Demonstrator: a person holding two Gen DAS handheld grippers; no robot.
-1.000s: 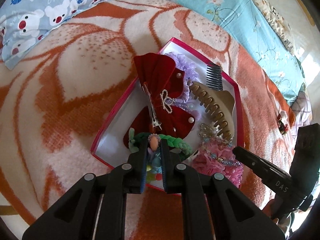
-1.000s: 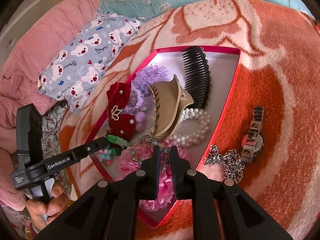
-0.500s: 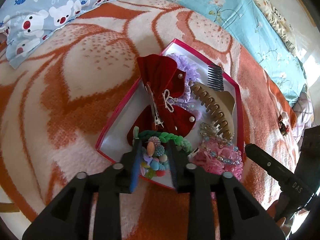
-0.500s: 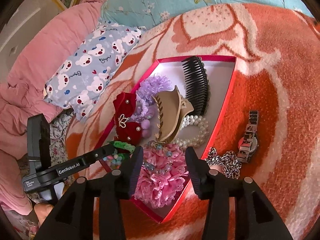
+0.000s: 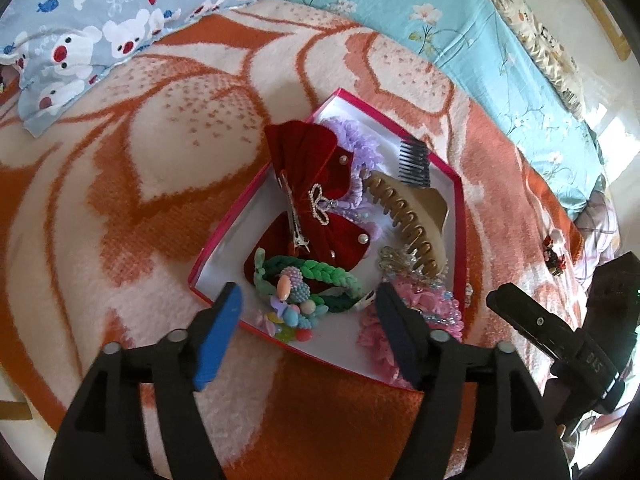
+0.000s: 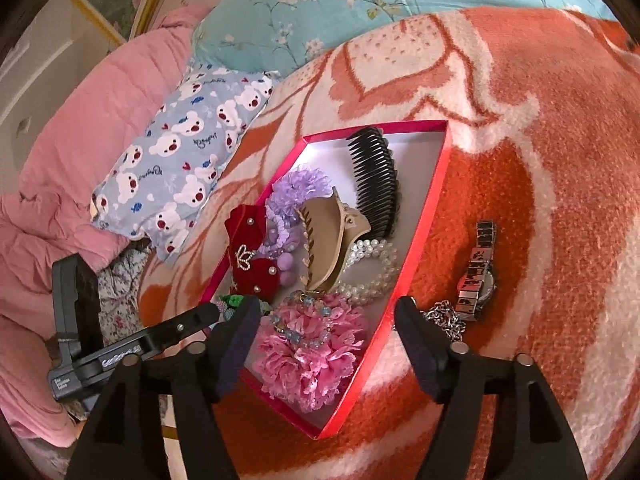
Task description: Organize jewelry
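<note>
So there's a red box (image 5: 460, 216) sitting on an orange and cream blanket (image 5: 160, 184), stuffed with hair things. The left gripper (image 5: 308, 334) hangs over the box's near edge with its jaws spread wide and nothing between them; right below the gap lies a green braided band (image 5: 320, 276) with a clump of pastel beads (image 5: 296, 304) by the near wall. The right gripper (image 6: 328, 344) is also wide open and empty, over the near corner where a pink flower scrunchie (image 6: 312, 348) sits with a blue bead bracelet (image 6: 304, 332) draped across it. Both views catch the red velvet bow (image 5: 316, 200) along the box's left wall, the purple scrunchie (image 6: 296, 188) behind it, the tan claw clip (image 6: 332, 240) in the middle and the black comb (image 6: 376, 184) toward the far end. The left wrist view is the only one that shows the bow's silver clip and its full shape, and it only gets the comb's end. The right wrist view shows the whole comb, plus a pearl bracelet (image 6: 372, 264) tucked under the claw clip, which the left view doesn't show. It also picks up stuff outside the box: a wristwatch (image 6: 478, 276) on the blanket well off the right wall, and a silver chain (image 6: 444, 320) just beside that wall, partly hidden by the right finger. Bear-print pillow (image 6: 180, 156) sits off past the box's left side.
</note>
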